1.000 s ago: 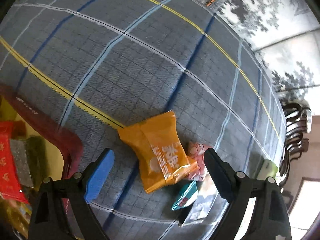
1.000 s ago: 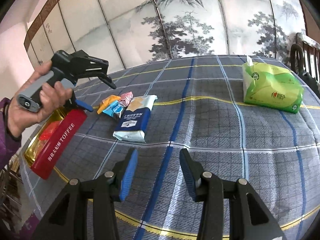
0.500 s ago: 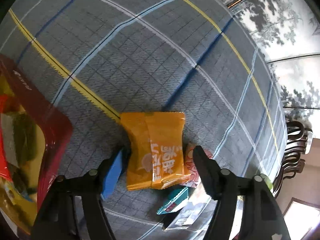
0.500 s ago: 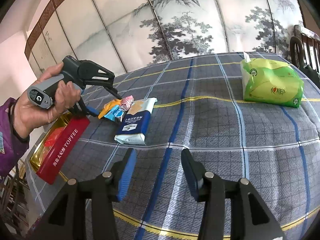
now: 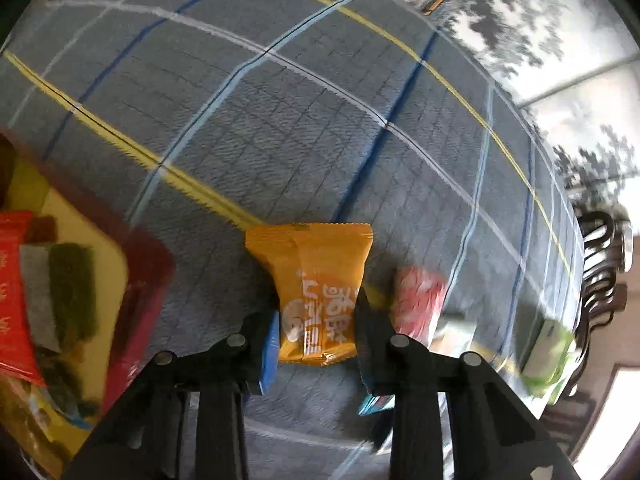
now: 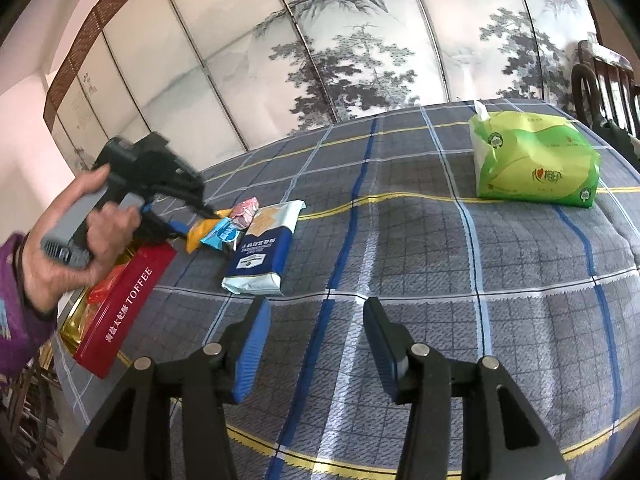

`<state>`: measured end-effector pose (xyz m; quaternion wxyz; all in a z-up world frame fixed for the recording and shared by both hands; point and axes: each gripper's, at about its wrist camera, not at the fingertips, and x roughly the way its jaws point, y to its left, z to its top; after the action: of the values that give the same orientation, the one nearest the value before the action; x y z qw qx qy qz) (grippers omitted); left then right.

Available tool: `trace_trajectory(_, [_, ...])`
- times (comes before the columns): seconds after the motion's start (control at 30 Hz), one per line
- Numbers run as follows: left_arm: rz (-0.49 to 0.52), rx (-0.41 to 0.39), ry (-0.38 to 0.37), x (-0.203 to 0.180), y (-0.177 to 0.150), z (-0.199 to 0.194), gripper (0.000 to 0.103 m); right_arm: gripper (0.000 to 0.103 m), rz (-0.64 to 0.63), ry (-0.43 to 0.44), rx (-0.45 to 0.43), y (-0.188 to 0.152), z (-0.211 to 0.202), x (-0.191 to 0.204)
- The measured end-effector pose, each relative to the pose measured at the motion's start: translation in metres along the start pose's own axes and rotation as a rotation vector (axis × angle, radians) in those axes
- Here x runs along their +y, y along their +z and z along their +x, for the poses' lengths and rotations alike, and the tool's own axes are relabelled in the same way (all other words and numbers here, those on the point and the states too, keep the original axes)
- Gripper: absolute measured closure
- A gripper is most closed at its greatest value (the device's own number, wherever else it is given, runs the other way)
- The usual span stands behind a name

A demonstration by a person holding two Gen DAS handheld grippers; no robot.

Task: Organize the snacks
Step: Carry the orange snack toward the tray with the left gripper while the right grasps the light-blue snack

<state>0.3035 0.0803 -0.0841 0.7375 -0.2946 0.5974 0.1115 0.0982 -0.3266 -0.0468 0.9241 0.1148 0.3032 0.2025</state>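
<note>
An orange snack packet (image 5: pixel 320 280) lies on the plaid tablecloth beside the open red toffee tin (image 5: pixel 148 264). My left gripper (image 5: pixel 316 320) points steeply down over the packet. Its jaws are closing and the blue pads pinch the packet's lower half from both sides. In the right wrist view a hand holds that left gripper (image 6: pixel 208 212) at the orange packet (image 6: pixel 196 234), next to the toffee tin (image 6: pixel 132 292). My right gripper (image 6: pixel 316 312) hovers over bare cloth near the table's front, open, with nothing between its fingers.
A pink packet (image 6: pixel 246 208), a teal packet (image 6: pixel 222 234) and a blue-and-white bag (image 6: pixel 264 248) lie just right of the orange one. A green tissue pack (image 6: pixel 532 164) sits at the far right. Several snacks fill the tin. A dark wooden chair (image 6: pixel 608 76) stands beyond the table's right edge.
The left gripper's jaws came down around the orange packet and shut on it. The right gripper's jaws stand slightly wider and it has hardly moved.
</note>
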Motion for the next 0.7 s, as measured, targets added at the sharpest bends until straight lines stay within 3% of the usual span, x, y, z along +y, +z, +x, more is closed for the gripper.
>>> trace_trajectory(0.13, [0.116, -0.083, -0.038, -0.001, -0.034, -0.025, 0.075, 0.054, 0.007, -0.003, 0.003, 0.0, 0.002, -0.001])
trace_trajectory(0.33, [0.25, -0.148, -0.08, 0.008, -0.081, -0.057, 0.074, 0.054, -0.024, -0.003, 0.027, 0.0, 0.006, 0.004])
trace_trajectory(0.5, [0.272, -0.16, -0.113, 0.025, -0.102, -0.073, 0.074, 0.054, -0.083, -0.032, 0.063, 0.0, 0.013, 0.017])
trace_trajectory(0.6, [0.275, -0.165, -0.131, 0.034, -0.11, -0.084, 0.074, 0.054, -0.141, 0.026, 0.068, 0.007, 0.016, 0.04])
trace_trajectory(0.7, [0.29, -0.188, -0.13, 0.043, -0.116, -0.098, 0.074, 0.054, -0.307, 0.083, 0.054, 0.018, 0.023, 0.077])
